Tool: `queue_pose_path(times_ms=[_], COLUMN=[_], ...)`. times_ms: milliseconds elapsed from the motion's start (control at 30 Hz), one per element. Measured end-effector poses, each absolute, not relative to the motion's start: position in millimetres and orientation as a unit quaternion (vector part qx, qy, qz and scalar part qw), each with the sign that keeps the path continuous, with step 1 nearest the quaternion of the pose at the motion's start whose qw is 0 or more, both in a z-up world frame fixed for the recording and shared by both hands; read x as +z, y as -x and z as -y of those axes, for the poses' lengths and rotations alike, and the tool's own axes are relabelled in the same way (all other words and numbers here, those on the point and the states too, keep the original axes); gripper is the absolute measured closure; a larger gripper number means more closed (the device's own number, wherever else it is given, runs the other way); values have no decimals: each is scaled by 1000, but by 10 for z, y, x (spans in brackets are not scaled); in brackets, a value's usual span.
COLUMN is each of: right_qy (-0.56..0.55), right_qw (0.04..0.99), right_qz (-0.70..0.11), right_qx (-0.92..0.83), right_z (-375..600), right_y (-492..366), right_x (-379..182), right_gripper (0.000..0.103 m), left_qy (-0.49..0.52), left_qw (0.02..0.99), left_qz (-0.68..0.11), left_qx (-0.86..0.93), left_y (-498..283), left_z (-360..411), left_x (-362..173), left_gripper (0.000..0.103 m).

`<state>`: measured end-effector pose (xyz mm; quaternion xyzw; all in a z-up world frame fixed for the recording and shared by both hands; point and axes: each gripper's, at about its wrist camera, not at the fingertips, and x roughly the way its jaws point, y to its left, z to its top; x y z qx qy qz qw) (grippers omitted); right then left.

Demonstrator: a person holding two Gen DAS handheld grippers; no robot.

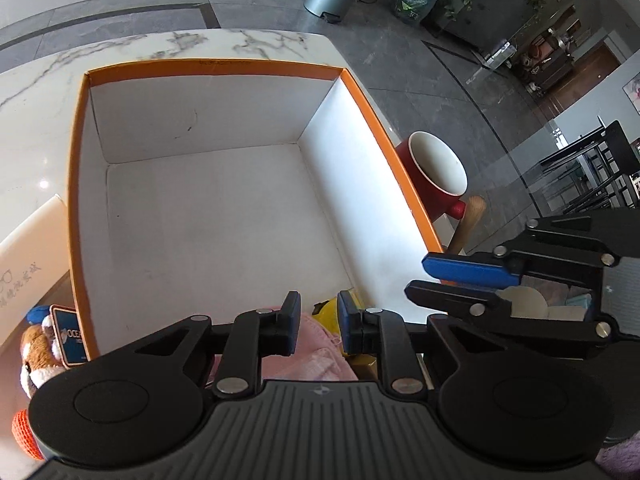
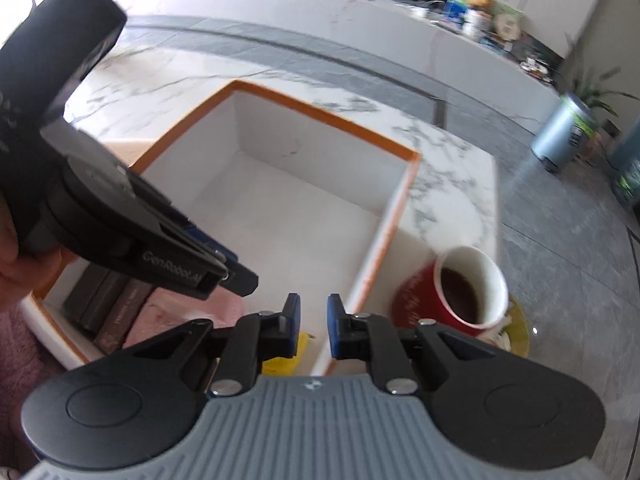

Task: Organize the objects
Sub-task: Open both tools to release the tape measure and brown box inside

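Observation:
An orange-rimmed white box (image 1: 78, 184) stands on the marble table, mostly bare inside; it also shows in the right wrist view (image 2: 324, 118). At its near end lie a pink cloth (image 1: 320, 354), a yellow object (image 1: 330, 314) and dark books (image 2: 116, 312). My left gripper (image 1: 319, 326) is open and empty above the pink cloth. My right gripper (image 2: 313, 330) is open and empty over the box's near right corner; it shows from the side in the left wrist view (image 1: 418, 276). A red mug (image 2: 452, 292) stands right of the box.
A wooden handle (image 1: 468, 224) sticks out by the red mug (image 1: 436, 172). A plush toy (image 1: 36, 356), a blue card (image 1: 72, 338) and an orange knitted thing (image 1: 24, 432) lie left of the box. A yellow-green dish (image 2: 518, 332) sits under the mug.

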<state>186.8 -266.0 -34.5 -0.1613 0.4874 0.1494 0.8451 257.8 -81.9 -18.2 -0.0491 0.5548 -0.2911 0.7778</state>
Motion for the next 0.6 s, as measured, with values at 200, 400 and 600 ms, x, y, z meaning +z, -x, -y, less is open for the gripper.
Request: queue_pose_path(times_ms=[200, 400, 600], right_qy=[222, 285, 320], right_qw=[776, 735, 708], right_qz=[-554, -585, -601], right_qx=[202, 192, 185], right_z=[2380, 2246, 2112], right_y=[-2196, -2498, -2566], right_x=[-755, -1160, -1400], right_gripper=[89, 92, 93], left_qy=[24, 22, -1], left_qw=[785, 789, 788], left_qz=[-546, -534, -530], left_qx=[-292, -304, -313], left_y=[-2534, -2561, -2578], left_z=[923, 822, 913], left_x=[-221, -265, -369], left_gripper=[80, 80, 81])
